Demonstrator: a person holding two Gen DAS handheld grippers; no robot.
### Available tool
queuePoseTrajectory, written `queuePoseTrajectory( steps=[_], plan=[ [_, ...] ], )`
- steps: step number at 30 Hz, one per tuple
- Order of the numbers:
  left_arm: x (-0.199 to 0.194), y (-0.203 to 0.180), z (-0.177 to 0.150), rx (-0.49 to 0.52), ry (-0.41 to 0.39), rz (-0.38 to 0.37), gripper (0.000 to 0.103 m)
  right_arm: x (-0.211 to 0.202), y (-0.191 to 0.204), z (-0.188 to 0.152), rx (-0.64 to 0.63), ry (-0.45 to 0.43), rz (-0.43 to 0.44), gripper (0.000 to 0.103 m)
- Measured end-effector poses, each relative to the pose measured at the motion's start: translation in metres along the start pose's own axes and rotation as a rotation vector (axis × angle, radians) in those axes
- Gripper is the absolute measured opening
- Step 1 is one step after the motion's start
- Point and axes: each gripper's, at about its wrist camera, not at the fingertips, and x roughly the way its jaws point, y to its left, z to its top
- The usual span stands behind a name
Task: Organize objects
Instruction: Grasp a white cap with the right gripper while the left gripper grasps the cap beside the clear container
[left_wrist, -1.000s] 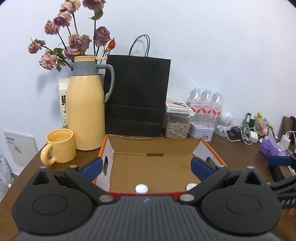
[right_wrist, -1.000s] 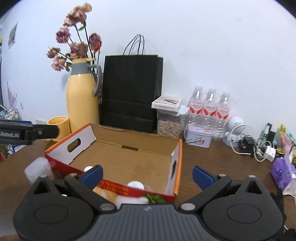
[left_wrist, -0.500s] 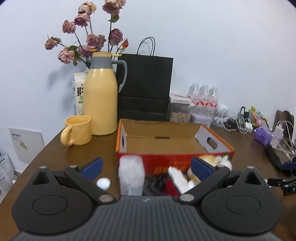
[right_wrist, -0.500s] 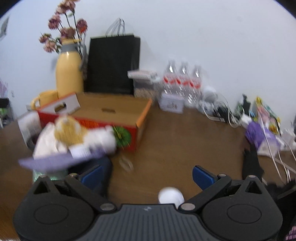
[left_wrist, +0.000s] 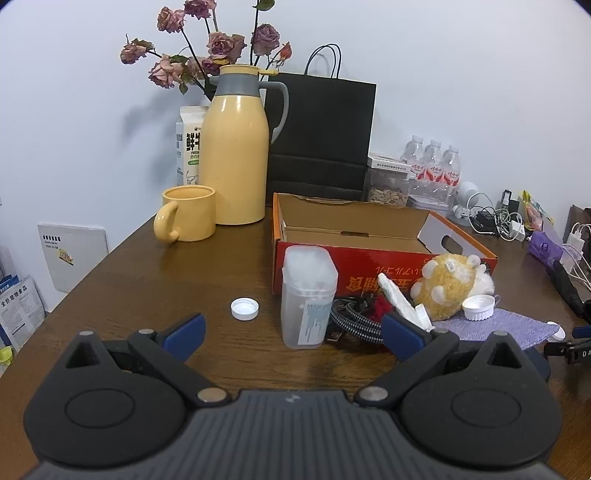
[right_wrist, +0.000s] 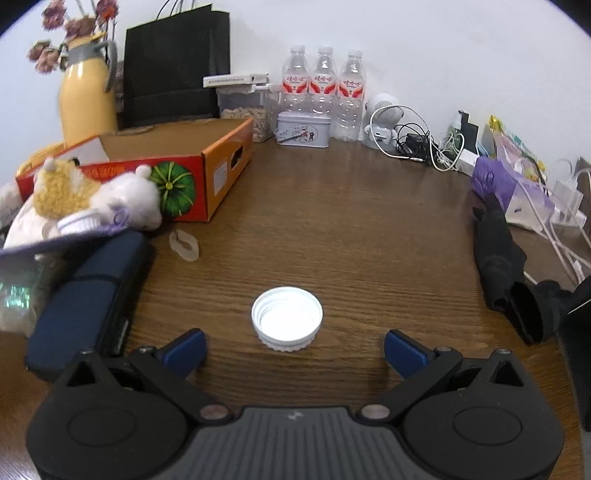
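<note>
An open, empty orange cardboard box (left_wrist: 354, 236) stands mid-table; it also shows in the right wrist view (right_wrist: 221, 162). In front of it lie a clear plastic container (left_wrist: 308, 295), a braided cable (left_wrist: 351, 325), a yellow-white plush toy (left_wrist: 450, 284), a white jar lid (left_wrist: 478, 307) and a purple cloth (left_wrist: 491, 325). A white cap (left_wrist: 244, 308) lies left of the container. My left gripper (left_wrist: 291, 332) is open and empty, just short of the container. My right gripper (right_wrist: 295, 349) is open and empty, with another white cap (right_wrist: 287, 318) on the table between its fingers.
A yellow thermos (left_wrist: 234, 147), yellow mug (left_wrist: 188, 214), milk carton, flowers and black paper bag (left_wrist: 321, 129) stand at the back. Water bottles (right_wrist: 325, 92), a tin, cables and a purple pack line the right. A dark blue case (right_wrist: 88, 291) and black item (right_wrist: 509, 266) flank the right gripper.
Both grippers have pulled back from the box and lowered towards the table. The left now faces the clutter in front of the box; the right has swung right over a white cap.
</note>
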Motion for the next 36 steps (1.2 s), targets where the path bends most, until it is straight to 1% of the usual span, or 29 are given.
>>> queuePoseTrajectory(
  steps=[2, 5, 7, 8, 10, 16, 23, 26, 30, 33, 34, 35, 36],
  plan=[
    [0.000, -0.001, -0.001, -0.003, 0.001, -0.002, 0.103, 0.003, -0.002, 0.001, 0.012, -0.001, 0.011, 0.102],
    [-0.001, -0.001, -0.002, -0.006, 0.001, -0.004, 0.103, 0.003, -0.002, 0.002, 0.018, -0.018, 0.037, 0.089],
    [-0.001, -0.001, -0.002, -0.007, 0.002, -0.005, 0.103, 0.001, 0.000, 0.003, 0.011, -0.031, 0.050, 0.070],
    [-0.001, -0.001, -0.002, -0.008, 0.003, -0.005, 0.103, 0.000, 0.002, 0.003, 0.006, -0.037, 0.056, 0.064],
    [-0.001, -0.001, -0.002, -0.009, 0.005, -0.003, 0.103, -0.001, 0.005, 0.005, -0.004, -0.050, 0.067, 0.039],
    [0.001, 0.001, -0.002, -0.015, 0.008, 0.005, 0.103, -0.003, 0.016, 0.006, -0.037, -0.076, 0.077, 0.039],
    [0.009, 0.008, -0.004, -0.026, 0.019, 0.030, 0.103, -0.015, 0.037, 0.009, -0.073, -0.177, 0.078, 0.039],
    [0.019, 0.014, -0.006, -0.035, 0.036, 0.059, 0.103, -0.018, 0.047, 0.011, -0.082, -0.212, 0.083, 0.039],
    [0.038, 0.027, -0.006, -0.045, 0.058, 0.121, 0.103, -0.017, 0.056, 0.015, -0.080, -0.231, 0.097, 0.039],
    [0.057, 0.036, -0.003, -0.032, 0.082, 0.168, 0.103, -0.017, 0.061, 0.016, -0.081, -0.244, 0.098, 0.039],
    [0.065, 0.038, -0.002, -0.019, 0.102, 0.189, 0.101, -0.018, 0.062, 0.016, -0.081, -0.249, 0.096, 0.039],
    [0.073, 0.040, 0.000, -0.008, 0.121, 0.208, 0.094, -0.018, 0.062, 0.016, -0.082, -0.252, 0.093, 0.039],
    [0.080, 0.041, 0.000, -0.001, 0.131, 0.211, 0.092, -0.017, 0.063, 0.016, -0.082, -0.254, 0.090, 0.039]
  ],
)
